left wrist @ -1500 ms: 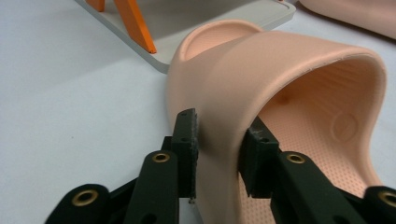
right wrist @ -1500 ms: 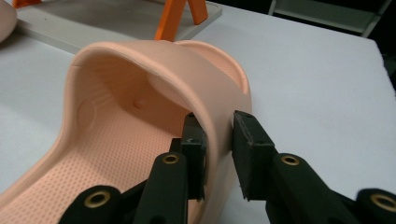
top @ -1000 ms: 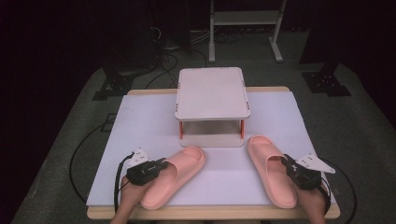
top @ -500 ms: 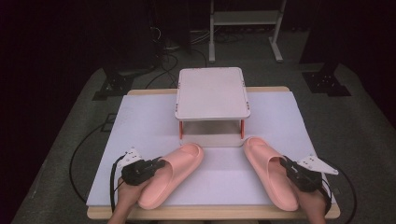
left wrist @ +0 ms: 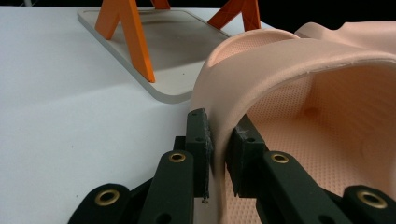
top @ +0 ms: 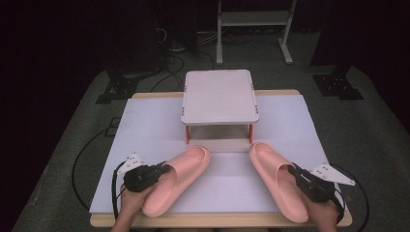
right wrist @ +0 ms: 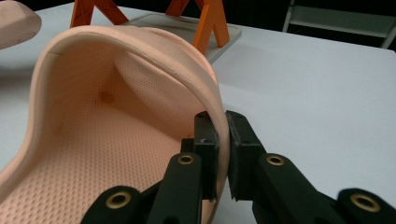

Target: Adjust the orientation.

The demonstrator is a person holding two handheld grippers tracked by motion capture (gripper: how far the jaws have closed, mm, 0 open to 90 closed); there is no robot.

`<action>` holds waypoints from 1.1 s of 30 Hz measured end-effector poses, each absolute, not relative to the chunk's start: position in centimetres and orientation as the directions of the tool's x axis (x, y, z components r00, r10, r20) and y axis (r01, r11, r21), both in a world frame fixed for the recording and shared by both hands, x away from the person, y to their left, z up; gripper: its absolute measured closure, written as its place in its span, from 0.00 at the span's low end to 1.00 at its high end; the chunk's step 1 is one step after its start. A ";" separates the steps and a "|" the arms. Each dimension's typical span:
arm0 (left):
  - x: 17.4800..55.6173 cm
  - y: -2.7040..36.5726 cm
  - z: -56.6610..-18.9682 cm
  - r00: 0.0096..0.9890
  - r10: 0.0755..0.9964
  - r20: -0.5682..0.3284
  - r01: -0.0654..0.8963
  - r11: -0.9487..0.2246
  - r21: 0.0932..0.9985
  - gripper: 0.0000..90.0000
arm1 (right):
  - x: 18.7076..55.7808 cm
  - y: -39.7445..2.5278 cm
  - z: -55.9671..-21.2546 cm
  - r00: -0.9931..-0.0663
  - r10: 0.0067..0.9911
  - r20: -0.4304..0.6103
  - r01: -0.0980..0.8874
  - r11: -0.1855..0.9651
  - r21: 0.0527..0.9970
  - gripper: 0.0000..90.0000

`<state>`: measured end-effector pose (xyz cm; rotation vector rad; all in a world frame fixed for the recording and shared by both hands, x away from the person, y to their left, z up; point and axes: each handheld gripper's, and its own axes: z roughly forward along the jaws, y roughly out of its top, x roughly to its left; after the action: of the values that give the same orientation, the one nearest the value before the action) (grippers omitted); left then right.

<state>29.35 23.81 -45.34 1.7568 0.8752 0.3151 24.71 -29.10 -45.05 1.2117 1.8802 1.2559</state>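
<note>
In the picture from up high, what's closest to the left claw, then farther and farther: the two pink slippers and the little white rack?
1. The left slipper, pinched at its strap edge by the left claw.
2. The little white rack, at the middle of the table, farther back.
3. The right slipper, across on the right side, held by the right claw.

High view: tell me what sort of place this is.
Probably a lab or studio recording bench: a white-topped table in a dark room, loose cables on the floor and a metal stand behind it.
</note>
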 end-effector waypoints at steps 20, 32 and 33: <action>28.7 23.8 -44.2 0.703 0.679 -0.213 0.375 -0.099 0.922 0.89 | 23.6 -28.8 -43.9 -0.452 0.891 0.052 0.336 0.115 0.935 0.93; 27.2 24.2 -41.8 0.724 0.650 -0.231 0.341 -0.046 0.939 0.89 | 23.2 -28.5 -41.4 -0.484 0.872 0.073 0.295 0.084 0.952 0.93; 27.1 24.3 -40.9 0.726 0.651 -0.222 0.323 -0.039 0.945 0.89 | 23.1 -28.5 -40.5 -0.485 0.872 0.062 0.283 0.090 0.955 0.93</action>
<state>27.09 24.30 -40.85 1.6396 0.7971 0.3152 23.10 -28.48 -40.45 1.1342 1.8307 1.4086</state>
